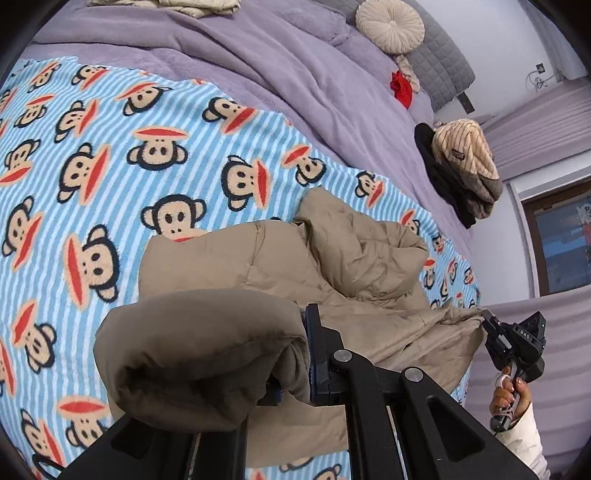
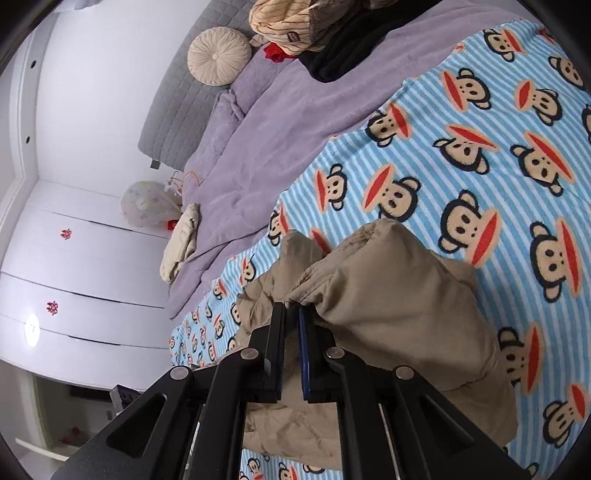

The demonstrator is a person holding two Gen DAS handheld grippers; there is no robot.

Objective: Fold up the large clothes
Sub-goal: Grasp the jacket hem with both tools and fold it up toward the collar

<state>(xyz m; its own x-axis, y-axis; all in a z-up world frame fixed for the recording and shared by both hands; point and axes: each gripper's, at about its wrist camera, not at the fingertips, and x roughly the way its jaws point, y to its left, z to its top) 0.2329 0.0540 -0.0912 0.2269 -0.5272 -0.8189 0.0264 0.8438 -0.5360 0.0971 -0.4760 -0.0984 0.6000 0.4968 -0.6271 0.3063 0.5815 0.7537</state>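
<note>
A tan puffy jacket lies crumpled on a blue-striped monkey-print blanket on the bed. My left gripper is shut on a rolled edge of the jacket, which bulges over and hides its left finger. My right gripper is shut on another edge of the jacket, the fabric pinched between its pads. The right gripper also shows in the left wrist view, at the jacket's far right edge, held by a hand.
A purple duvet covers the bed beyond the blanket. On it lie a round cream cushion, a red item, a pile of striped and dark clothes and a folded cream garment. White wardrobe stands beside the bed.
</note>
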